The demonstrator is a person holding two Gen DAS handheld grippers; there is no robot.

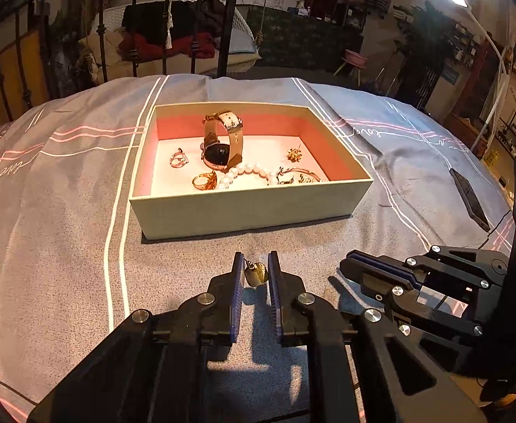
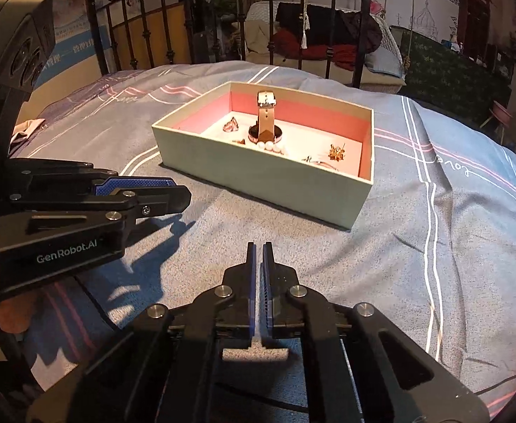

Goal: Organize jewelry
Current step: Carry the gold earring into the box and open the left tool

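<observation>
Sitting mid-bed (image 1: 64, 211), open box (image 1: 243, 208) holds watch (image 1: 222, 141), pearls (image 1: 247, 171), rings. Left gripper (image 1: 254, 271) pinches gold pendant (image 1: 256, 274) before box; right gripper (image 2: 259, 264) alongside, fingers nearly pressed together, holding nothing.

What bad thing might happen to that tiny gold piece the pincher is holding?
1. The small gold earring sits right at the tips of the left gripper, so it might slip onto the grey bedspread.
2. The box already holds a watch and a pearl bracelet; a drop might tangle with them.
3. The shut right gripper is close and might bump it.
</observation>
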